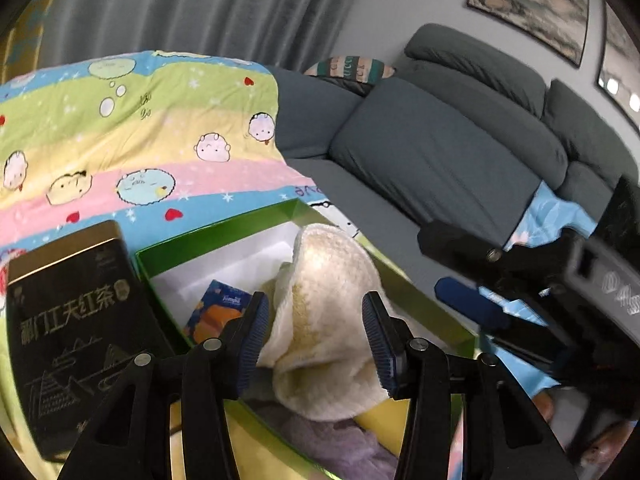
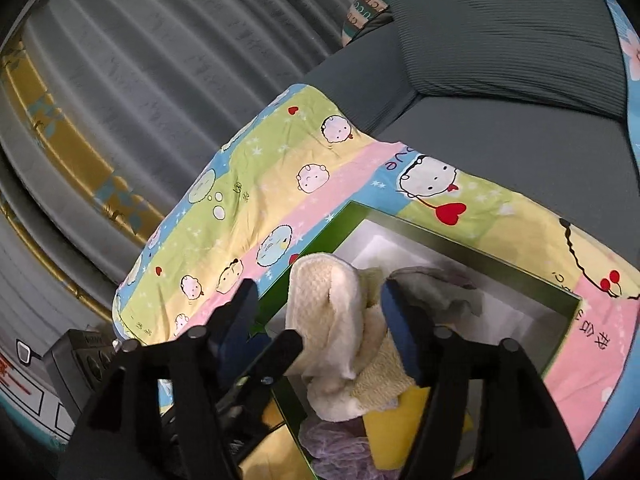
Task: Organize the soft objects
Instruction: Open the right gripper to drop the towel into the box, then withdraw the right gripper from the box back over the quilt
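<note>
Both wrist views look down into a green-rimmed box [image 1: 224,232] with a white lining, resting on a cartoon-print quilt [image 1: 132,136] spread over a grey sofa [image 1: 440,160]. The cream fleece cloth [image 1: 328,320] lies heaped in the box, draped over the near contents. The left hand-held gripper [image 1: 316,340] is released: its blue ribbed pads stand apart on either side of the cloth, and no pad presses on the fabric in this view. The right hand-held gripper [image 2: 320,328] is likewise released, its jaws spread with the cloth [image 2: 340,320] between them; whether the right-hand pad brushes the fabric cannot be told. Only the left wrist view shows a black tea tin [image 1: 76,332] with gold characters lying on the quilt just beside the box's left wall, a blue and orange packet [image 1: 218,312] inside the box, framed pictures [image 1: 532,0] on the wall, and the right hand-held gripper's black body [image 1: 540,280] entering from the right edge. Only the right wrist view shows a grey cloth [image 2: 444,288] deeper in the box, the box's far right corner, and a dark appliance [image 2: 80,356] at the lower left. Both views show a yellow item [image 2: 396,428] and a lilac knitted item [image 2: 336,444] at the near end of the box, and grey curtains [image 2: 140,80] behind.
</note>
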Demonstrator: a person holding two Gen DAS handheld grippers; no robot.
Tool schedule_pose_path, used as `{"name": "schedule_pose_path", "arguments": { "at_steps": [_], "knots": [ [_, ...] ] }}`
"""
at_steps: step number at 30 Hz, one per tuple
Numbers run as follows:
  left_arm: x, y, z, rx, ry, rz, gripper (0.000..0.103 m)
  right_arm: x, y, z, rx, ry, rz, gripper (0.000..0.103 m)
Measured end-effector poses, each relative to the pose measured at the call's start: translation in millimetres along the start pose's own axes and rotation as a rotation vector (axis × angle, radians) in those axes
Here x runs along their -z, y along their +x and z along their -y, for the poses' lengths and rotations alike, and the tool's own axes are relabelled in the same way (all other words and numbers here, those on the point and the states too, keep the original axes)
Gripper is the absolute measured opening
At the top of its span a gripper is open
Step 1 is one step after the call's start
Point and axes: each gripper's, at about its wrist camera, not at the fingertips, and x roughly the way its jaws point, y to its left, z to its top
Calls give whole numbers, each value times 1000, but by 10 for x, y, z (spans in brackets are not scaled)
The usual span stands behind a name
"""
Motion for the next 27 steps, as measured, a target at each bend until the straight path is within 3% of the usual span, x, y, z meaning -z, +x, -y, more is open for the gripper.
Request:
{"name": "schedule_pose_path", "arguments": {
  "at_steps": [1,3,5,9,13,17,20,27],
  "knots": [
    [-4,-50,-7,1,-5,2,70,7,-20,-11,19,-11,-4,66],
    [3,-213,-23,-19,4,28,79,22,-56,-43,58,-35,-4,69],
    [1,-366,-54,-44,20,52,81,52,-77,-74,84,-62,0,78],
    [33,-689,-228,-105,0,60,84,135,-128,-172,111,-108,-2,79],
    [139,-1012,-452,-166,-17,52,84,236,-195,-290,112,-143,10,89],
    [292,-1386,-763,-211,-85,47,84,338,-225,-482,122,-191,15,90],
    [435,-1712,-1059,-284,-151,47,85,434,-238,-657,108,-243,8,91],
    [964,-2461,-1838,-618,-310,38,85,764,-195,-1252,-31,-357,-67,92]
  ]
}}
